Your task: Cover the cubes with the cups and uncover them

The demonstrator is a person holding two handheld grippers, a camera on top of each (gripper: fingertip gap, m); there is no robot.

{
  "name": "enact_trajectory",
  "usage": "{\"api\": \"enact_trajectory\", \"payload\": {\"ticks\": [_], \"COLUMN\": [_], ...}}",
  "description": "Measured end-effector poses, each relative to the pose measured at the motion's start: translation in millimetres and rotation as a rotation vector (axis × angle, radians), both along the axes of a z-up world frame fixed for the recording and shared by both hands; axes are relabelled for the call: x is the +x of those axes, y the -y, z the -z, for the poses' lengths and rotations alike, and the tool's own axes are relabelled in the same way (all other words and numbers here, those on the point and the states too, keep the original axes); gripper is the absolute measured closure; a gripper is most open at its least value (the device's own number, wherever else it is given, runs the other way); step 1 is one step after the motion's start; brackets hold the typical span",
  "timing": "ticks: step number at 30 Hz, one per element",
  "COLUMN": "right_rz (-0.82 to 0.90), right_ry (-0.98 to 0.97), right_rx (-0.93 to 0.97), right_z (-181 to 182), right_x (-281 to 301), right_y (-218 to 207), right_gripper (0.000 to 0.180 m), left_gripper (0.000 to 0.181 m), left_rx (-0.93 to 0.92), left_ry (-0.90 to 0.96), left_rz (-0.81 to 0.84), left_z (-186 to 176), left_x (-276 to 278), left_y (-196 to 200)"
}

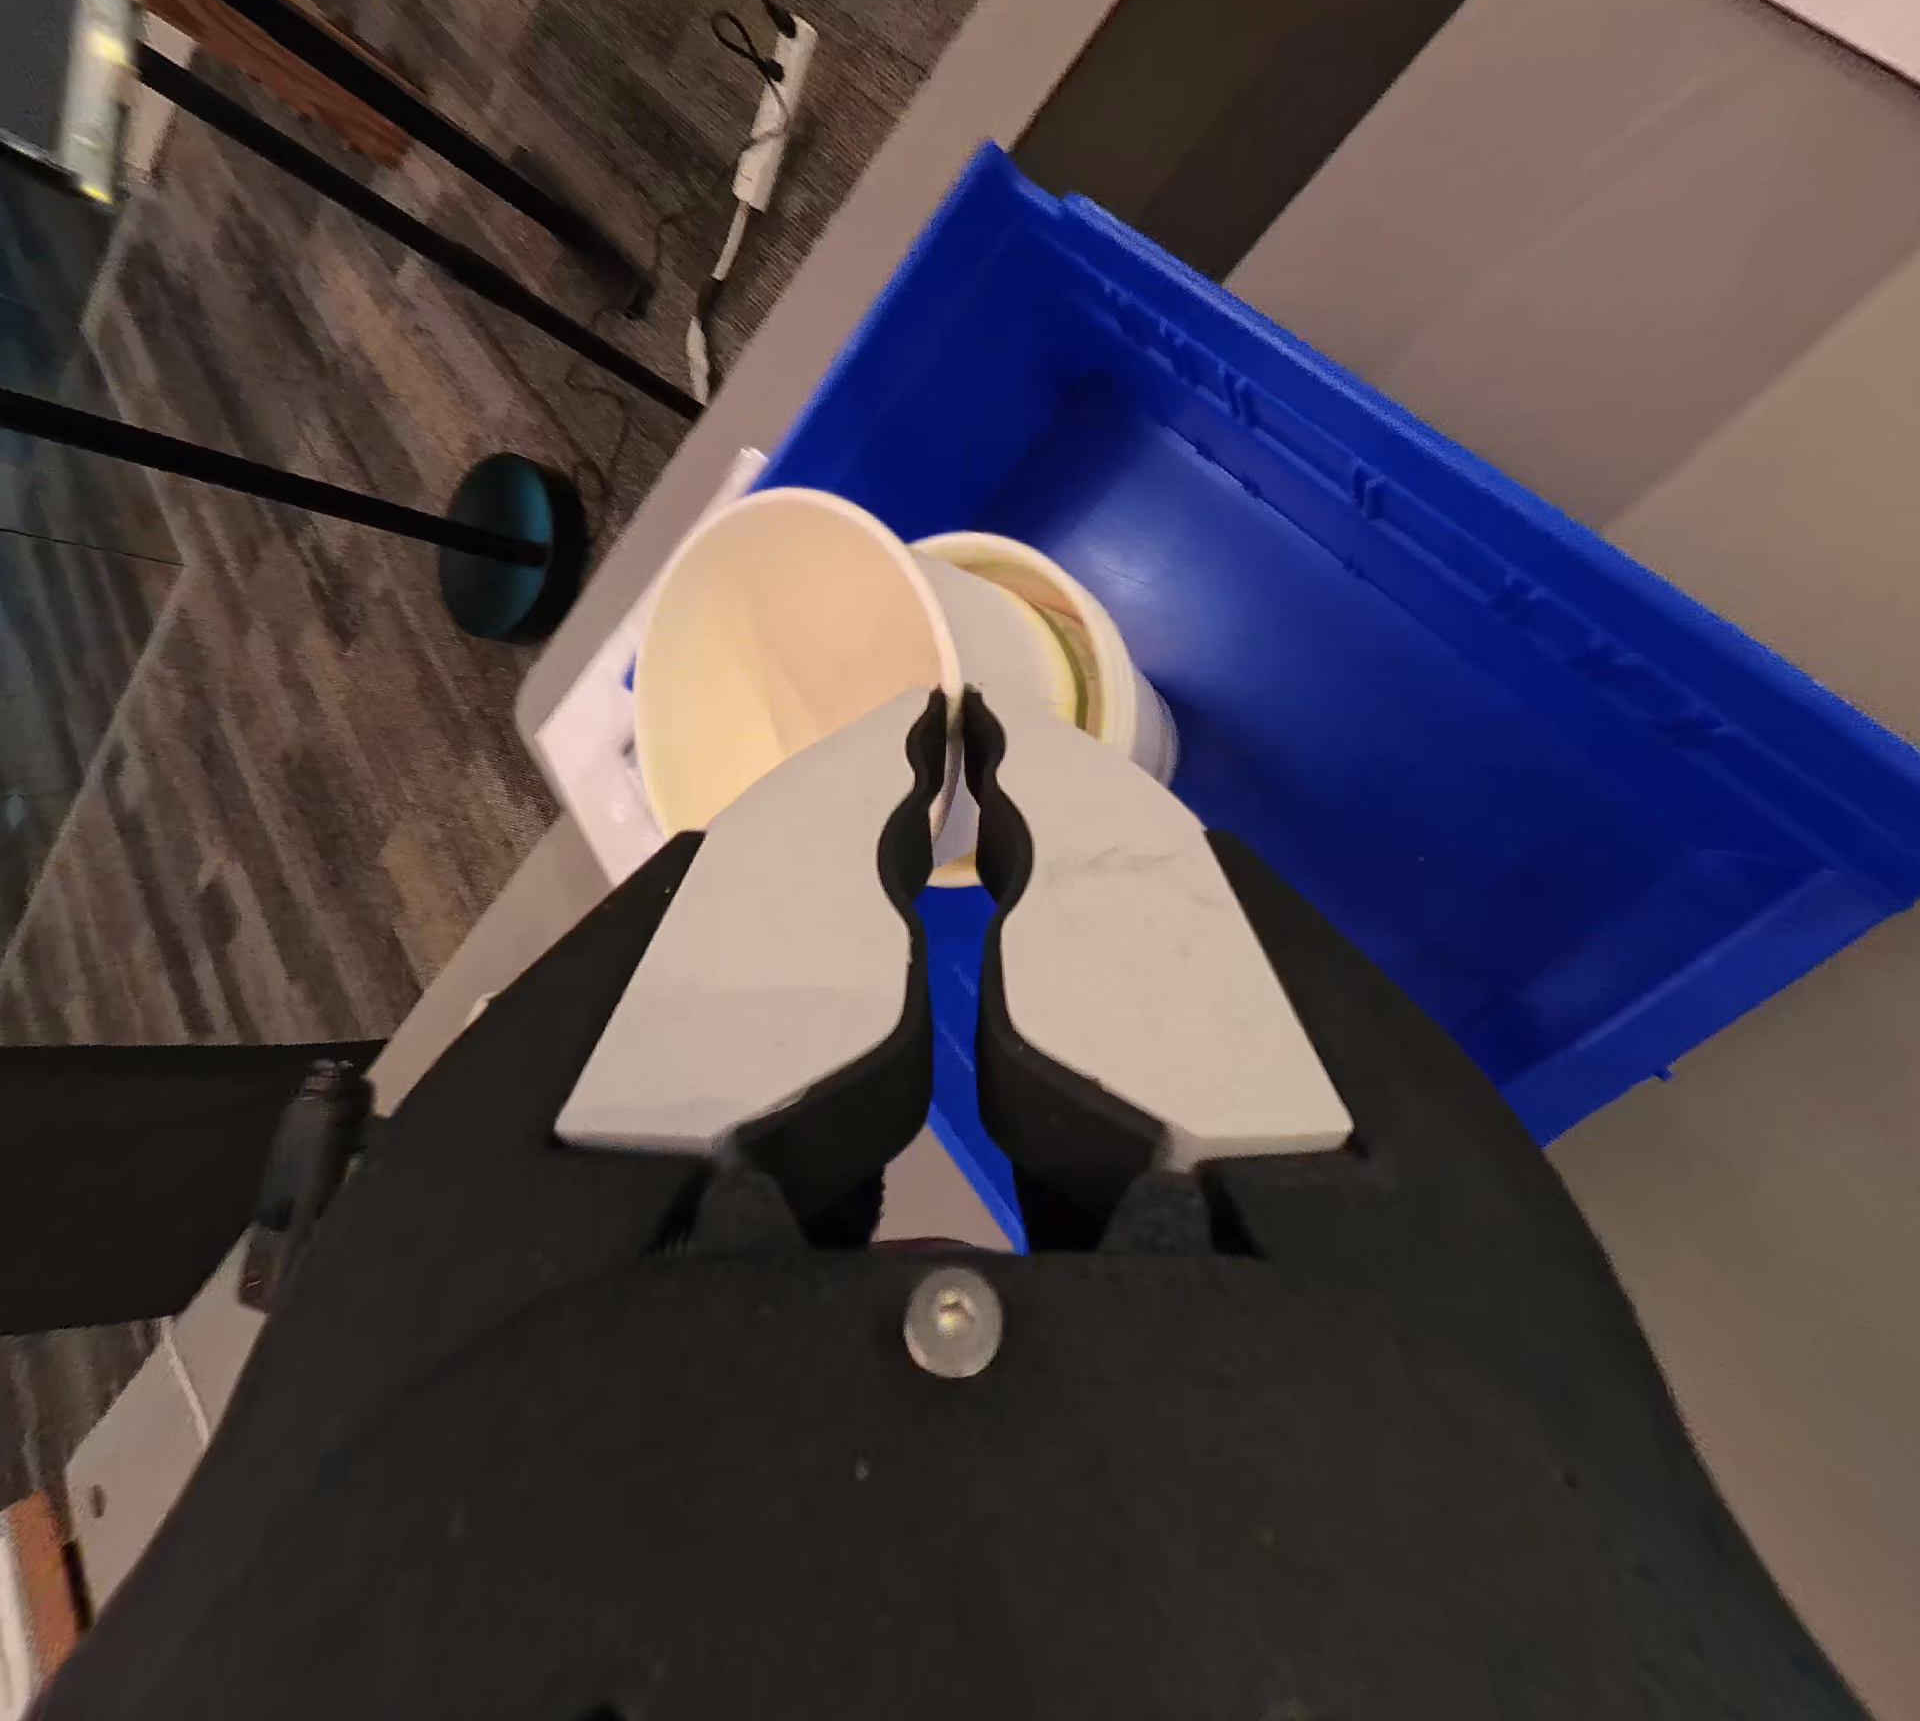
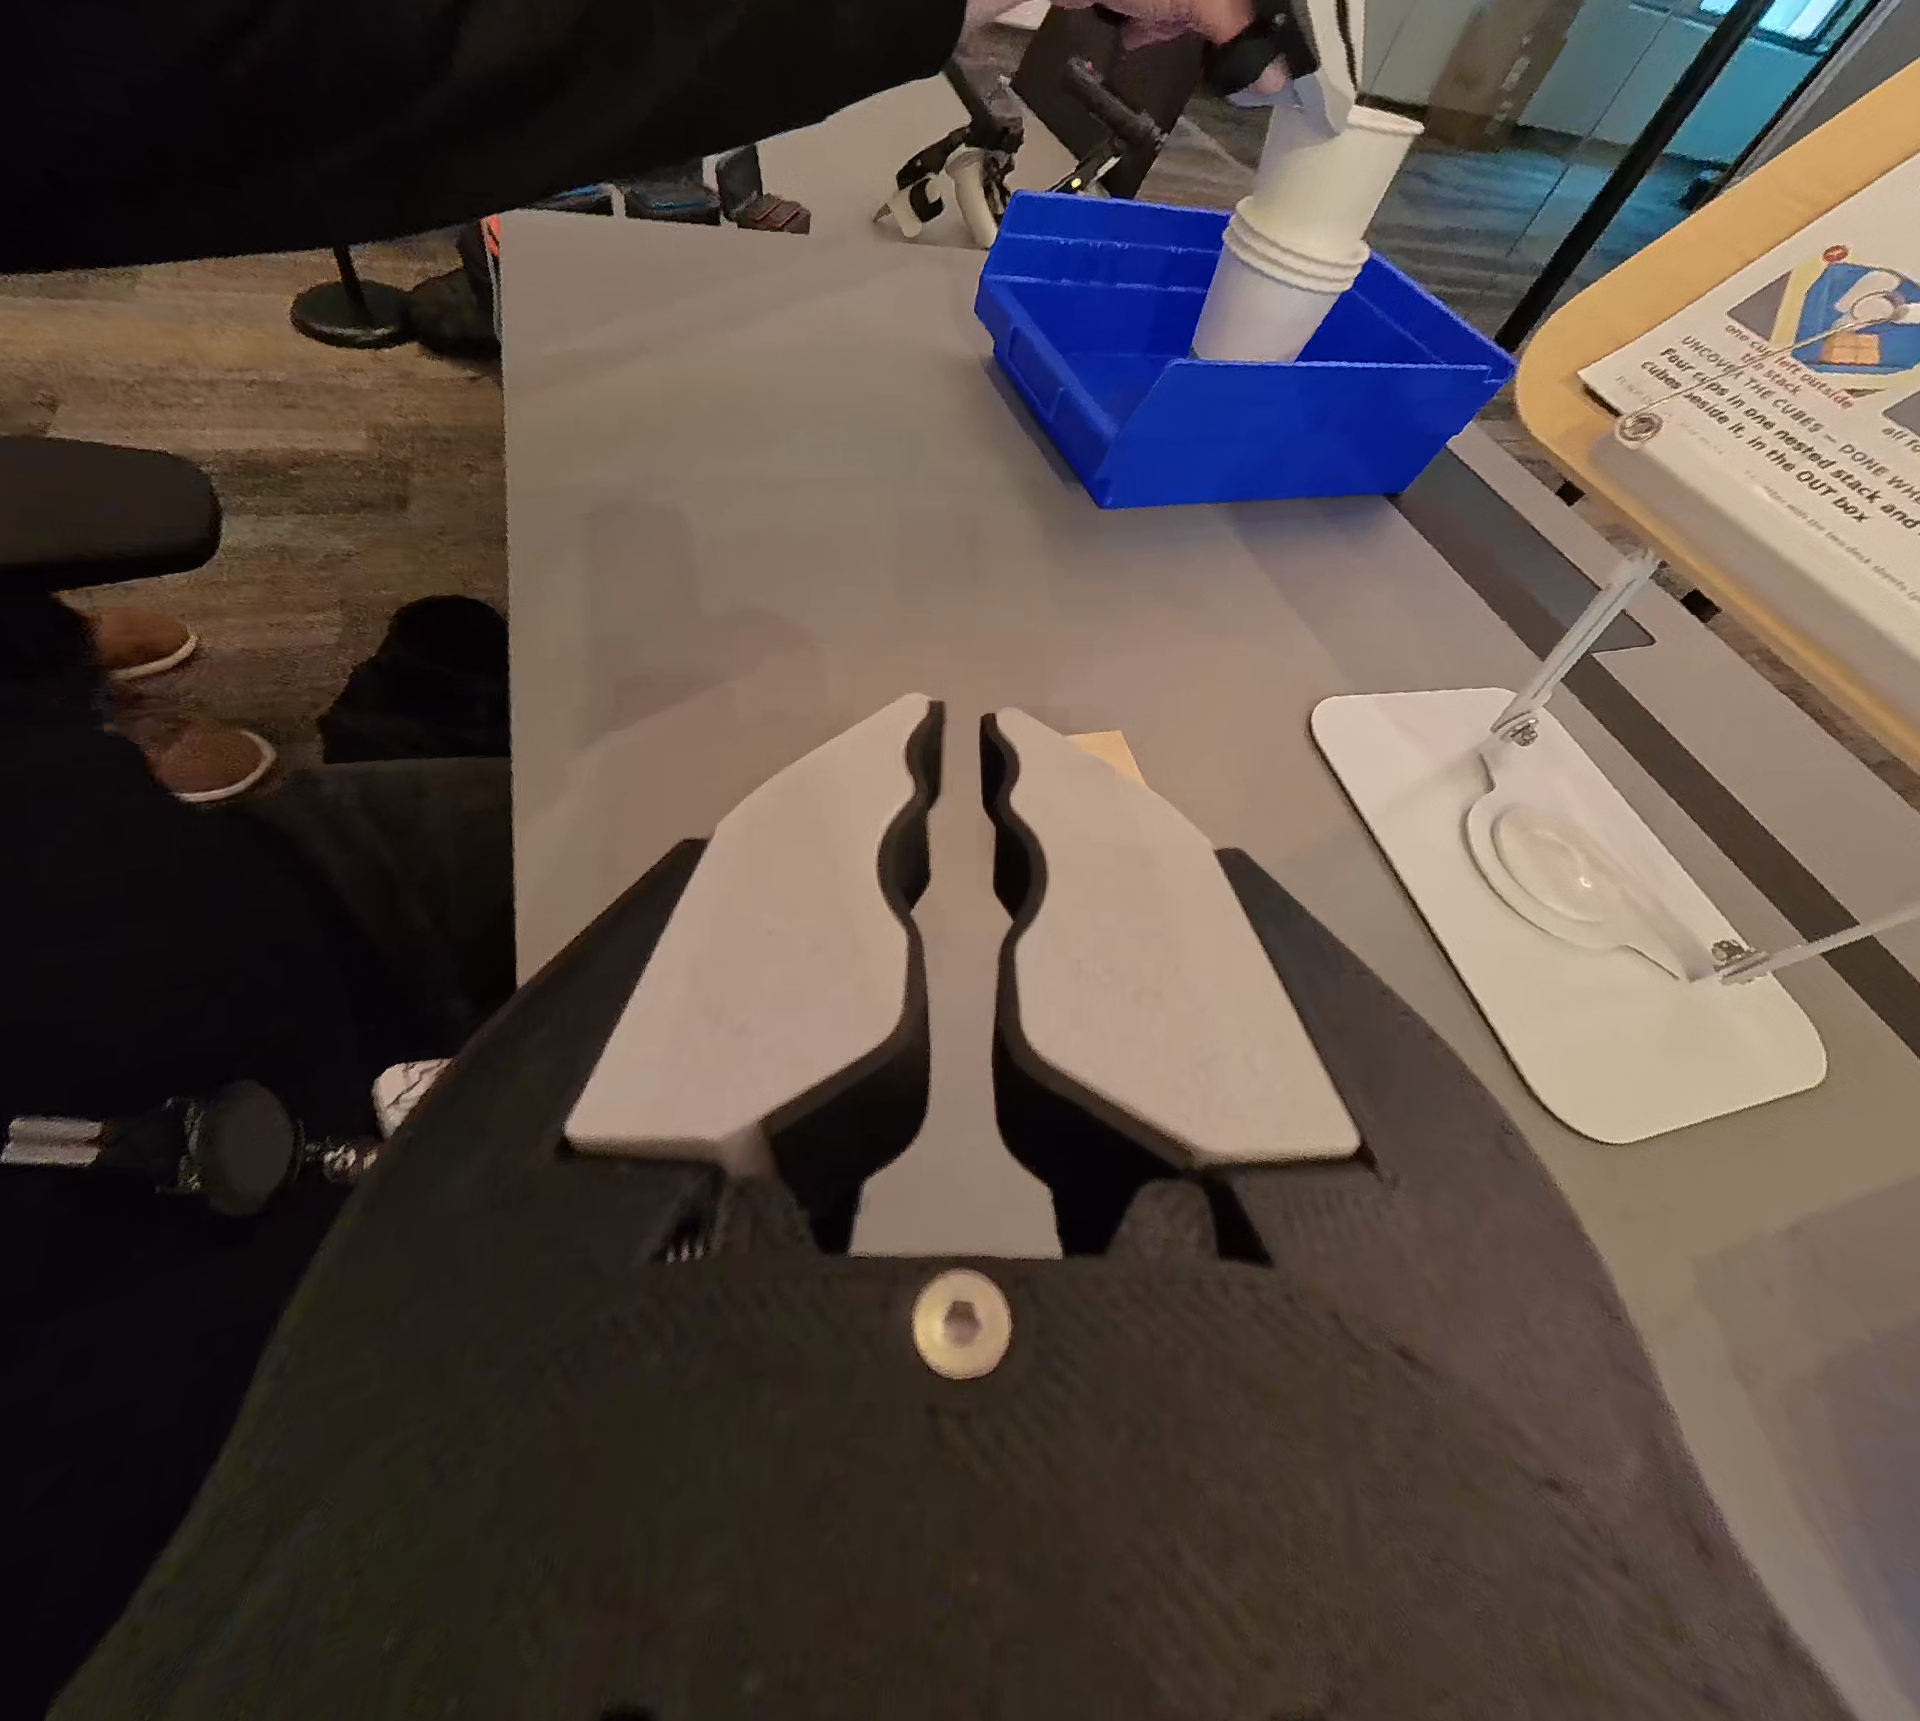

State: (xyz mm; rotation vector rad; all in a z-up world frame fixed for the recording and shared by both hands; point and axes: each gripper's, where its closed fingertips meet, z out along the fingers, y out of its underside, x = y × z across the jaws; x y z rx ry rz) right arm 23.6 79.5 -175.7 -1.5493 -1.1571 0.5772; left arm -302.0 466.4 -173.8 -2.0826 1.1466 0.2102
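Left gripper (image 1: 954, 703) fingers pinch top cup (image 1: 790, 663) rim over blue bin (image 1: 1351, 632); right gripper (image 2: 961, 721) nearly closed, empty.

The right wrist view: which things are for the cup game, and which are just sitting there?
For the game: top cup, cup stack, blue bin, left gripper.
Just there: white stand base, instruction board.

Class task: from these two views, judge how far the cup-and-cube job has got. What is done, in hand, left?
Done: no cup stands on the table; white cups sit nested in the blue bin. In hand: the left gripper pinches the rim of the top cup, tilted into the stack. Left: releasing it. A tan object shows past the idle right gripper; cubes cannot be confirmed.
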Motion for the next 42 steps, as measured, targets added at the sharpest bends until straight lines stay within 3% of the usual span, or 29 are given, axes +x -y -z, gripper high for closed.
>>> {"api": "enact_trajectory", "payload": {"ticks": [8, 15, 19, 24, 27, 34, 39, 42], "right_rz": [0.024, -0.051, -0.089, -0.109, -0.144, -0.203, -0.214, -0.272], "right_ry": [-0.137, -0.441, -0.599, -0.7, -0.778, -0.853, -0.809, -0.824], "right_rx": [0.065, -0.025, -0.095, -0.175, -0.235, -0.285, -0.3, -0.307], "right_z": [-25, -78, -106, -119, -127, -134, -130, -134], "right_x": [-13, -48, -61, -65, -57, -35, -41, -44], "right_y": [-24, -51, -75, -112, -123, -128, -128, -120], "right_gripper": [0.131, 0.092, 0.079, 0.064, 0.06, 0.083, 0.069, 0.091], "left_gripper": [0.178, 0.178, 0.178, 0.178, 0.178, 0.178, 0.178, 0.178], "left_rx": [0.232, 0.422, 0.457, 0.401, 0.352, 0.287, 0.249, 0.245], "left_ry": [0.169, 0.699, 0.939, 1.12, 1.171, 1.199, 1.267, 1.267], "left_rz": [0.006, 0.213, 0.363, 0.528, 0.59, 0.649, 0.694, 0.718], "left_z": [-86, -170, -180, -163, -159, -149, -149, -147], "left_x": [9, 58, 102, 164, 194, 221, 226, 232], "left_y": [20, 124, 199, 268, 281, 293, 300, 304]}}
